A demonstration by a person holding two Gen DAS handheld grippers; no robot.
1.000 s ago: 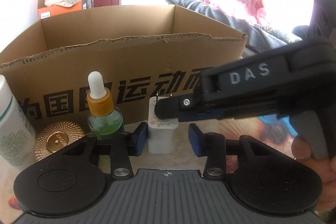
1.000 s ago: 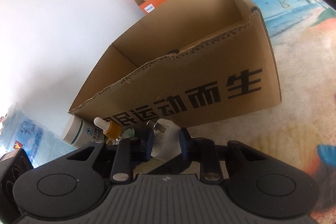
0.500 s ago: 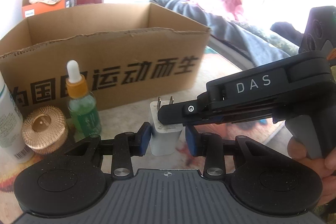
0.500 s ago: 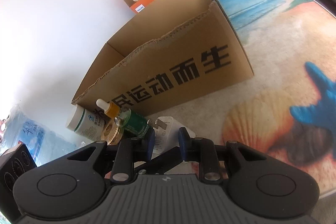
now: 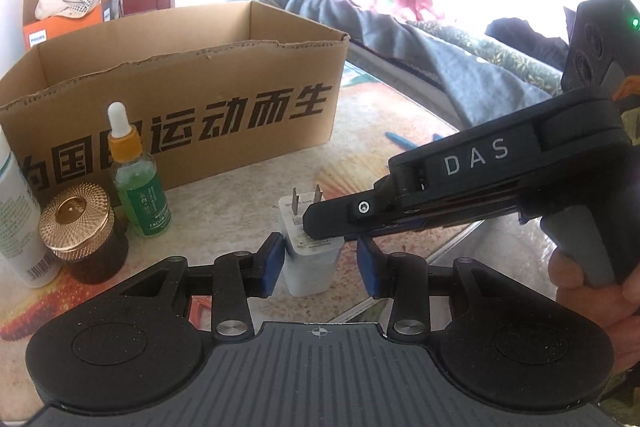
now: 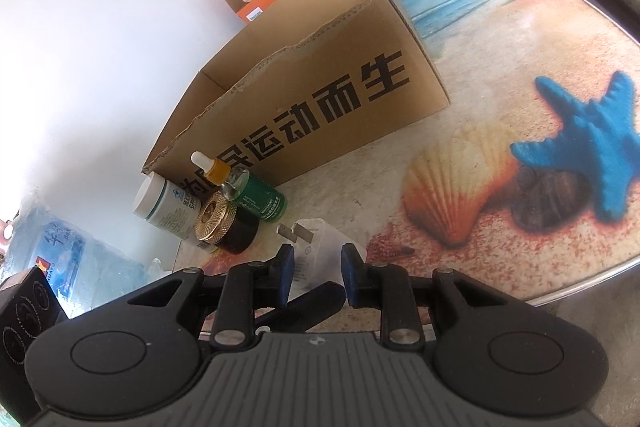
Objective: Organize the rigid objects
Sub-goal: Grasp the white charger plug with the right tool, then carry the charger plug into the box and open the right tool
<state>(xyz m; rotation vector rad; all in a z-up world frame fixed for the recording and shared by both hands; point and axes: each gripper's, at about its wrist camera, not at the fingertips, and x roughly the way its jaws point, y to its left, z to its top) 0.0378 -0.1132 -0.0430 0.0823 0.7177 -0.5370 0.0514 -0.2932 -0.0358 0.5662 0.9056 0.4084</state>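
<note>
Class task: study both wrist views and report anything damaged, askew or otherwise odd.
The brown cardboard box has a ragged, torn front rim. The white plug adapter stands prongs-up between both grippers. Nothing is spilled.

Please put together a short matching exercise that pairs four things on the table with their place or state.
Things:
1. white plug-in charger block
2. green glass dropper bottle
3. dark jar with ribbed gold lid
4. brown cardboard box with black lettering

Places or states:
A. open-topped, behind the other items
B. standing prongs up between the left gripper's blue pads
C. upright, orange collar and white bulb on top
D. between a white bottle and the dropper bottle

Pairs: 1-B, 2-C, 3-D, 4-A
</note>
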